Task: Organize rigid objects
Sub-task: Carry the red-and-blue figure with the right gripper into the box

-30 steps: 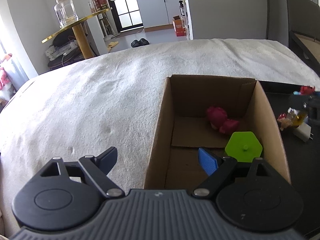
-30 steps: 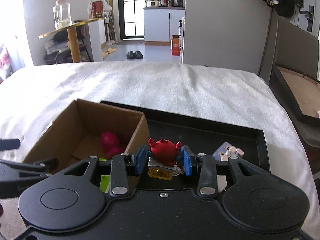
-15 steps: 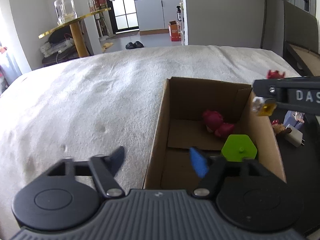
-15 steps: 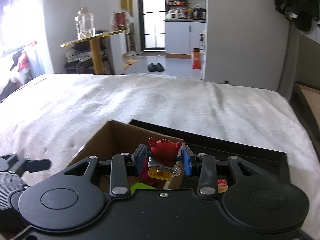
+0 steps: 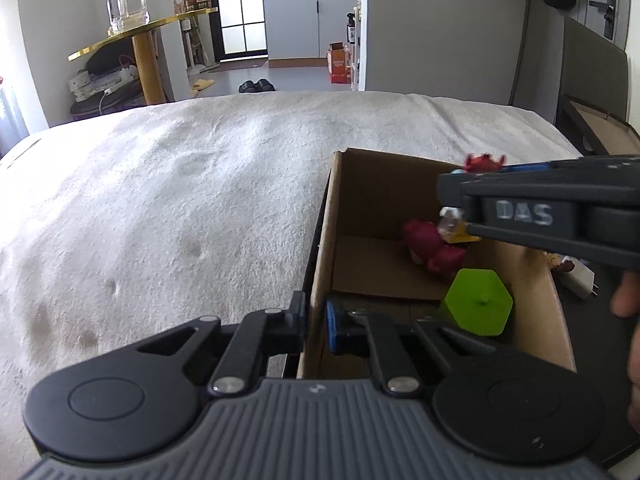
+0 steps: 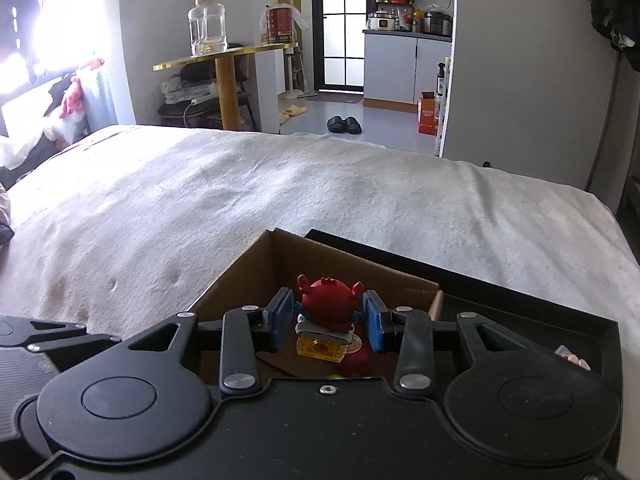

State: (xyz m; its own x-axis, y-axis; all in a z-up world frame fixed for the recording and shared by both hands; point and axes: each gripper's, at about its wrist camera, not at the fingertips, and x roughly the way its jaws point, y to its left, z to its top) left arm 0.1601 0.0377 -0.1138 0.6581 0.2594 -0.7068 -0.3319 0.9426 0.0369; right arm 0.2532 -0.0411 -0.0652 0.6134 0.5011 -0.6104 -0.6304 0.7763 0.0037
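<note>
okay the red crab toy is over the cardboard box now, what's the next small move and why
Probably lower the right claw slightly and open it: the red crab toy hangs above the cardboard box, which the left claw pinches by its wall.

Cardboard box (image 5: 404, 208) on bed (image 5: 180, 200), tray (image 6: 520, 292) to its right

one cardboard box (image 5: 320, 264) is seen; inside the box, one pink toy (image 5: 430, 242) and one green hexagonal piece (image 5: 478, 306) are counted; above the box, one red crab figure (image 6: 330, 304) on a yellow block is counted; right of the box, one black tray (image 6: 520, 280) is seen; two grippers are counted, the left gripper (image 5: 316, 326) and the right gripper (image 6: 328, 320); beyond the box, one glass jar (image 6: 207, 26) and one pair of black slippers (image 6: 344, 124) are counted
</note>
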